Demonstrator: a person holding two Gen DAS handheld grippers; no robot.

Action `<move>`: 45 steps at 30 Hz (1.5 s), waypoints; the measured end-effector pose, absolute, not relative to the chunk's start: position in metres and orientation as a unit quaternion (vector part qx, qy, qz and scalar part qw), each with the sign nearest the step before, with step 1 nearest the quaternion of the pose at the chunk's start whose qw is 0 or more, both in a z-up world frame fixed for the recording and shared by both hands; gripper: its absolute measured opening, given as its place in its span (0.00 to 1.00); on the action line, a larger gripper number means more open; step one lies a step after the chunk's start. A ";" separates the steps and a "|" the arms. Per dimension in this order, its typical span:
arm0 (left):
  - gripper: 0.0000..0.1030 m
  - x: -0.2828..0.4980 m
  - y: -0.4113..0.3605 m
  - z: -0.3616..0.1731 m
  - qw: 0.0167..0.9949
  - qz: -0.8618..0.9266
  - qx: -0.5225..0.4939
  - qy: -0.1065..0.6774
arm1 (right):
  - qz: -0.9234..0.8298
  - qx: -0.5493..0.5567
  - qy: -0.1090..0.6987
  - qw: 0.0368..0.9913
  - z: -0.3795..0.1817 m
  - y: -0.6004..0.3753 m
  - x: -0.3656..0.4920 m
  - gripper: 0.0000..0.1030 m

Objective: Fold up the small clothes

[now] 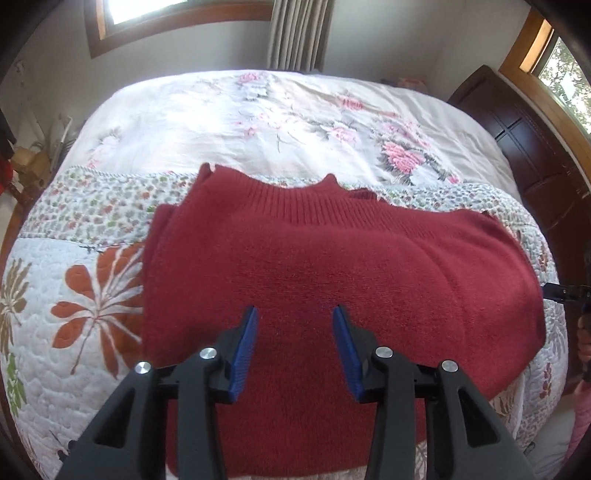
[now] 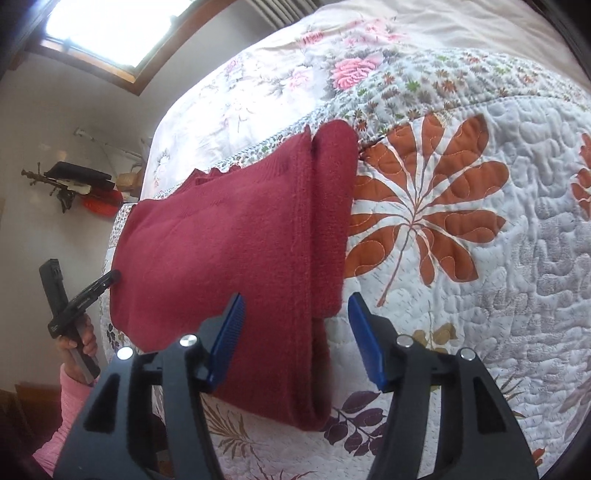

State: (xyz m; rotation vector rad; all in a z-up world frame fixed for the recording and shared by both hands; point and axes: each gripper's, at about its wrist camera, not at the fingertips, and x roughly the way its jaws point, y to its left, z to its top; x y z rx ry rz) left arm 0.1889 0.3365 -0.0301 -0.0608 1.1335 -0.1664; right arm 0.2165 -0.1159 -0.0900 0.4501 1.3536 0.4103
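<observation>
Sweater (image 1: pixel 332 273), dark red and knitted, lies folded on the quilted bedspread (image 1: pixel 74 295) at the near part of the bed. Its ribbed hem is at the far edge, towards the pink floral duvet (image 1: pixel 258 118) that covers the far half of the bed. In the right wrist view the sweater (image 2: pixel 229 251) shows a long folded edge on its right side, where a doubled layer lies next to a big orange leaf print (image 2: pixel 417 214) of the bedspread.

The left gripper (image 1: pixel 295 328) hangs above the near middle part of the sweater. Its blue pads (image 1: pixel 245 347) stand apart and nothing is between them. The right gripper (image 2: pixel 295 325) is over the near right edge of the folded sweater. Its blue pads (image 2: pixel 229 328) are also apart and hold nothing; the folded edge is seen between them, below.

In the right wrist view the left gripper (image 2: pixel 107 278) appears at the left, its tip close to the left edge of the sweater. A hand (image 2: pixel 79 339) with a pink sleeve (image 2: pixel 70 402) holds its handle.

A dark wooden headboard (image 1: pixel 517 147) stands at the right of the bed, and a curtain (image 1: pixel 295 33) hangs at the far wall beside a window (image 1: pixel 144 11).
</observation>
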 end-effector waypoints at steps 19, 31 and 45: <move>0.42 0.201 0.345 -0.066 0.817 -0.078 -0.057 0.569 | 0.222 0.238 0.619 0.715 -0.114 -0.105 0.215 0.29; 0.43 0.200 0.347 -0.070 0.817 -0.085 -0.060 0.568 | 0.211 0.267 0.618 0.709 -0.111 -0.109 0.217 0.21; 0.45 0.179 0.383 -0.009 0.835 -0.091 -0.094 0.534 | 0.257 0.146 0.599 0.744 -0.003 0.000 0.246 0.20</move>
